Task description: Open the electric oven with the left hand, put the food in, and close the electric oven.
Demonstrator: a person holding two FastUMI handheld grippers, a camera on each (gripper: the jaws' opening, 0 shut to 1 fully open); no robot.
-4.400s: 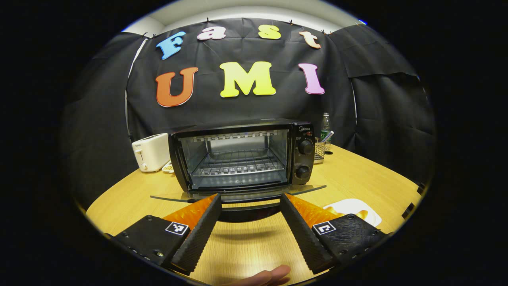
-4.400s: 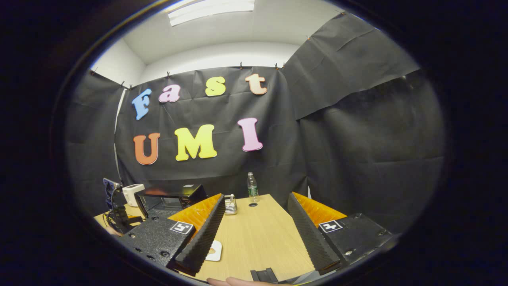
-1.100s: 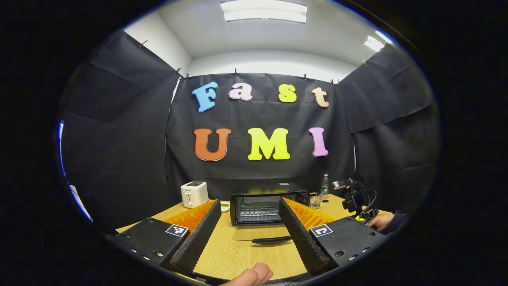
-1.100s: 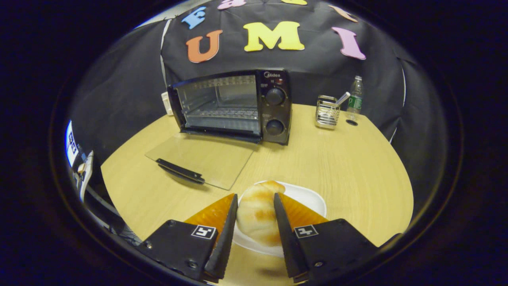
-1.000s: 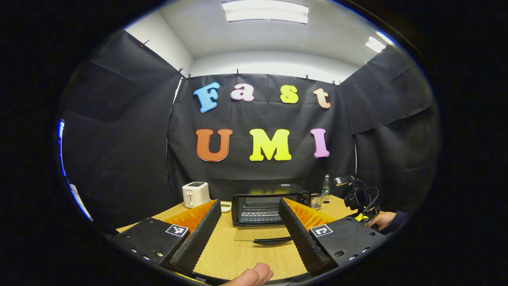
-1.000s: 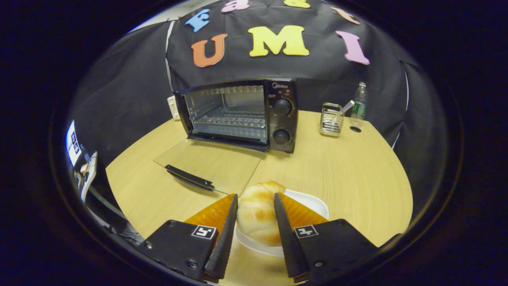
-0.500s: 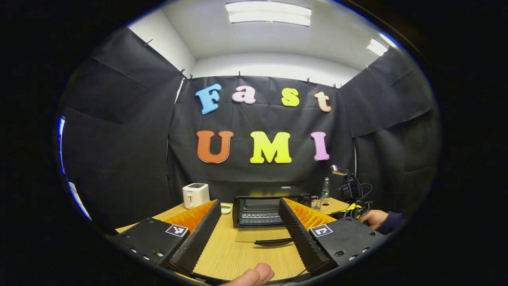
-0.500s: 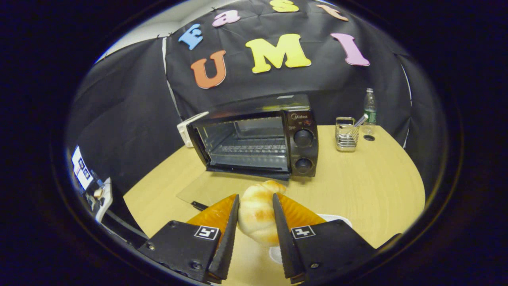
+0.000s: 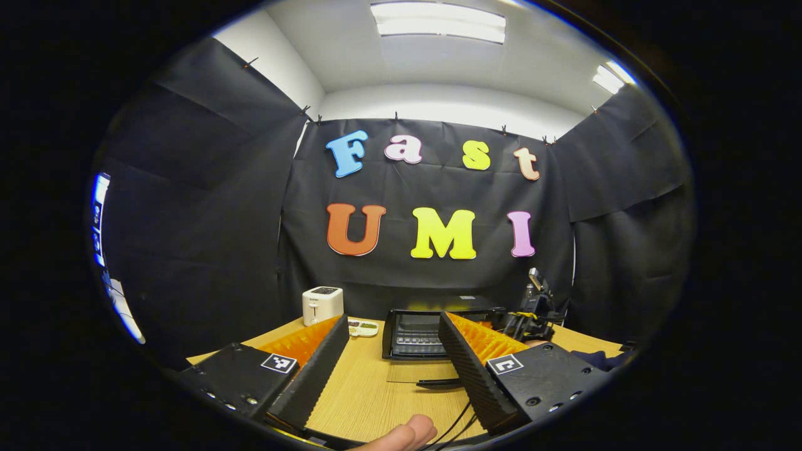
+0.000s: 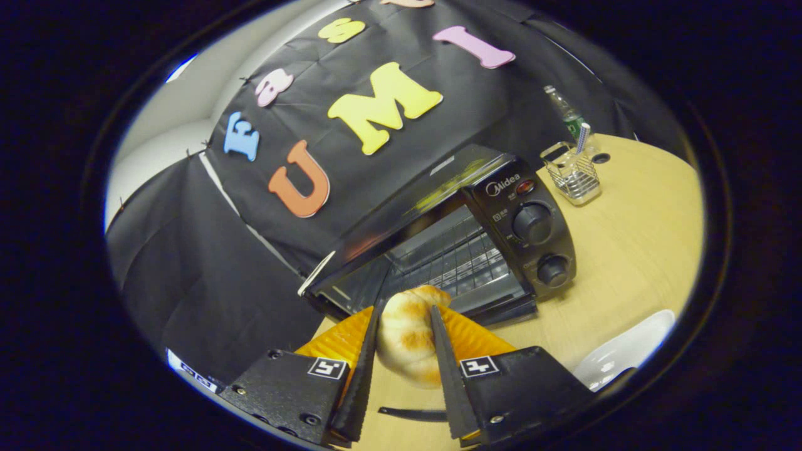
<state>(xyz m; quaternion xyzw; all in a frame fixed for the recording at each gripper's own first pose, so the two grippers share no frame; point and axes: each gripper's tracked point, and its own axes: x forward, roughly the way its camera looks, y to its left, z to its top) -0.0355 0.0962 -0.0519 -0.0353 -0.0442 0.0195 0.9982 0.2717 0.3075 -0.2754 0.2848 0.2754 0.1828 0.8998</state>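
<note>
The black electric oven (image 10: 532,225) stands with its glass door folded down flat; the door handle (image 10: 407,413) lies just below my right gripper. My right gripper (image 10: 404,310) is shut on a golden bread roll (image 10: 407,338), held tilted just in front of the oven's wire rack (image 10: 457,263). In the left gripper view the oven (image 9: 410,329) is farther off on the wooden table, door handle (image 9: 438,382) toward me. My left gripper (image 9: 393,322) hangs open with nothing between its fingers. The right gripper's rig (image 9: 532,307) shows beside the oven there.
A white plate (image 10: 617,360) sits on the table right of the roll. A wire holder (image 10: 573,172) and a water bottle (image 10: 567,116) stand beyond the oven. A white toaster (image 9: 322,305) and a small dish (image 9: 362,327) are left of the oven. A thumb (image 9: 404,433) shows low.
My right gripper has lifted the roll off the white plate and carried it up to the open oven, tilting as it went. The left gripper stays back, still open.
</note>
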